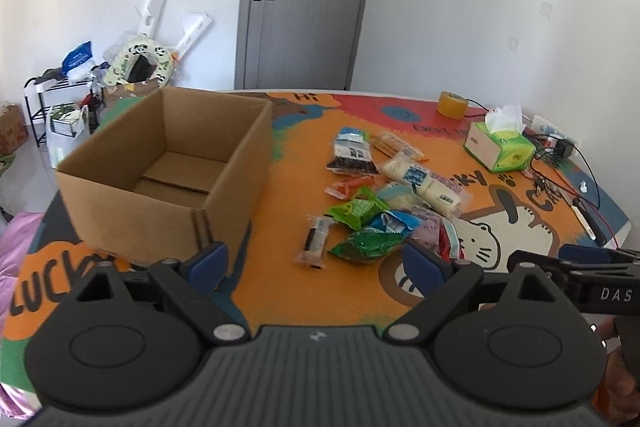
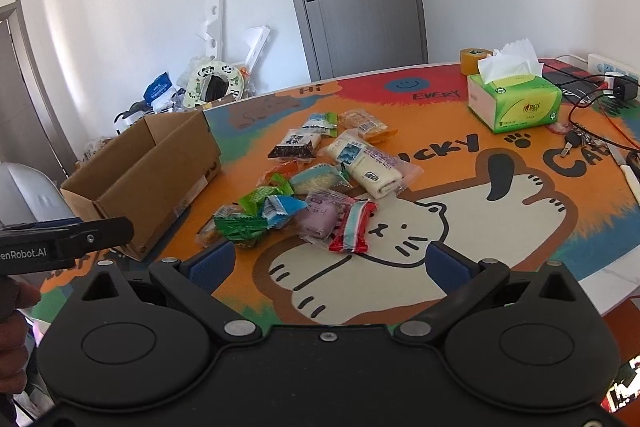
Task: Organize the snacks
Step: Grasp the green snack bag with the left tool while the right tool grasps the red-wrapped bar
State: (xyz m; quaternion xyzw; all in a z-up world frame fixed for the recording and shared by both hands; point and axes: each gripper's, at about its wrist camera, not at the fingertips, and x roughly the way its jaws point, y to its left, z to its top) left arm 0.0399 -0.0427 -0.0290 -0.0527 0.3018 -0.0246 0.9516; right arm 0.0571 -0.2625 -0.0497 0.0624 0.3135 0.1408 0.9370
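An open, empty cardboard box (image 1: 168, 163) stands on the left of the table; it also shows in the right wrist view (image 2: 148, 171). A pile of several wrapped snacks (image 1: 384, 195) lies to its right, among them a green packet (image 1: 368, 245), a white roll (image 2: 370, 169) and a red-edged packet (image 2: 354, 227). My left gripper (image 1: 316, 263) is open and empty, just short of the box corner and the pile. My right gripper (image 2: 330, 263) is open and empty, just short of the pile.
A green tissue box (image 2: 516, 103), a roll of yellow tape (image 2: 474, 61), keys (image 2: 576, 141), cables and a power strip (image 2: 612, 69) sit at the table's right. A colourful cat mat (image 2: 480, 211) covers the table. Clutter and a rack (image 1: 60, 107) stand beyond the left edge.
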